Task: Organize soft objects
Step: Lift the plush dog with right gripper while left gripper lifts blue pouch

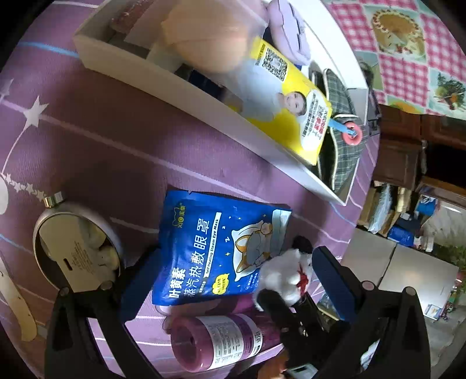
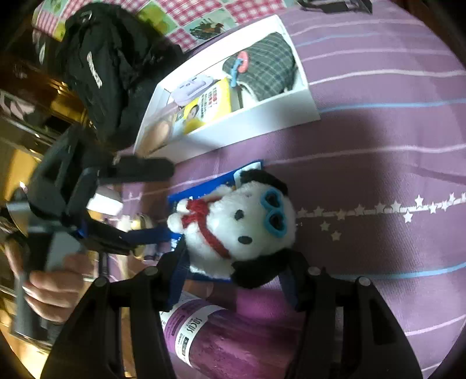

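A white plush dog [image 2: 247, 221] with black ears, blue heart glasses and a red scarf sits between the blue pads of my right gripper [image 2: 233, 281], which is shut on its lower body. In the left wrist view the plush dog [image 1: 284, 277] hangs over a corner of a blue steam eye mask packet [image 1: 209, 247] lying on the purple mat. My left gripper [image 1: 236, 280] is open, its fingers on either side of that packet without touching it. From the right wrist view the left gripper [image 2: 157, 204] is seen at the left, jaws apart, with a hand [image 2: 52, 288] holding it.
A white box [image 1: 204, 112] at the back holds a peach plush [image 1: 204, 38], a yellow package [image 1: 294, 96], a lilac pouch [image 1: 288, 26] and a plaid cushion [image 1: 340, 151]. A purple roll [image 1: 212, 341] lies near the grippers. A round tin [image 1: 75, 247] is left. A black bag [image 2: 102, 67] flanks the box.
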Demonstrator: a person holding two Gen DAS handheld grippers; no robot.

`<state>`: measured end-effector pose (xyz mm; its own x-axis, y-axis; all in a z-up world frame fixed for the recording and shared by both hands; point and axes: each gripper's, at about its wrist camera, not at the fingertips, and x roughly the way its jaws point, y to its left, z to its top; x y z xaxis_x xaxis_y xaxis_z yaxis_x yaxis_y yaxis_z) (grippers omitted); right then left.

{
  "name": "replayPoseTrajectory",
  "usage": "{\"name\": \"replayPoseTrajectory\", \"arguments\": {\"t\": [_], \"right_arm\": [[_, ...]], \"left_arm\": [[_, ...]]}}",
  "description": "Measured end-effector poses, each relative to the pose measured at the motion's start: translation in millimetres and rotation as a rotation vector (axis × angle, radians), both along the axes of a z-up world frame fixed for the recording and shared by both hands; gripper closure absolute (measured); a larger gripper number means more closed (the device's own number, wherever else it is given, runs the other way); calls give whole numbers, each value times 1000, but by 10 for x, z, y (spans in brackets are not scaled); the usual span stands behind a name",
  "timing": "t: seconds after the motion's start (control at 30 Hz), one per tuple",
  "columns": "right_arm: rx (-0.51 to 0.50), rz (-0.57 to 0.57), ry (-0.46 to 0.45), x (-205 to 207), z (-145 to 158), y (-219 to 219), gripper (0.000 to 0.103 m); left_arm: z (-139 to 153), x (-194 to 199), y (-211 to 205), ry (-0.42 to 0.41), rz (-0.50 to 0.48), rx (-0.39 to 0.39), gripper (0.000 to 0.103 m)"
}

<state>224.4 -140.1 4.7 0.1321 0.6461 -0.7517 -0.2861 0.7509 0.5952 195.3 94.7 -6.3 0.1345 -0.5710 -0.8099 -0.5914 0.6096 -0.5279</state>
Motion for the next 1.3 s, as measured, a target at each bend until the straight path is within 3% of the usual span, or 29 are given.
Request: {"name": "replayPoseTrajectory", "arguments": {"t": [0.2,0.57,0.63,0.67,0.73,1.0,1.17,1.3], "right_arm": [[-55,67,-76,-132,41,238,46],[17,128,-132,-225,-13,335,45],[93,189,-97,-263,-54,406,56],[112,200,-86,-276,-73,441,56],[64,206,-108,-321,-92,497,66],[39,163,-91,-371,-40,114,67],[33,87,-103,-373,-71,-241,67],[4,44,-118,-368,-98,-350,67]], "left_arm": [[-14,321,-408,98,-234,214,0],[-130,724,-625,200,-268,335,0],[-175,876,-867,224,-337,406,0],[-203,921,-994,235,-403,458,0],[-228,973,-1112,233,-471,510,0],[-229,1130,-1242,208,-482,523,2],[-102,1114,-1122,192,-447,524,17],[-45,1124,-1125,168,-422,530,21]]}}
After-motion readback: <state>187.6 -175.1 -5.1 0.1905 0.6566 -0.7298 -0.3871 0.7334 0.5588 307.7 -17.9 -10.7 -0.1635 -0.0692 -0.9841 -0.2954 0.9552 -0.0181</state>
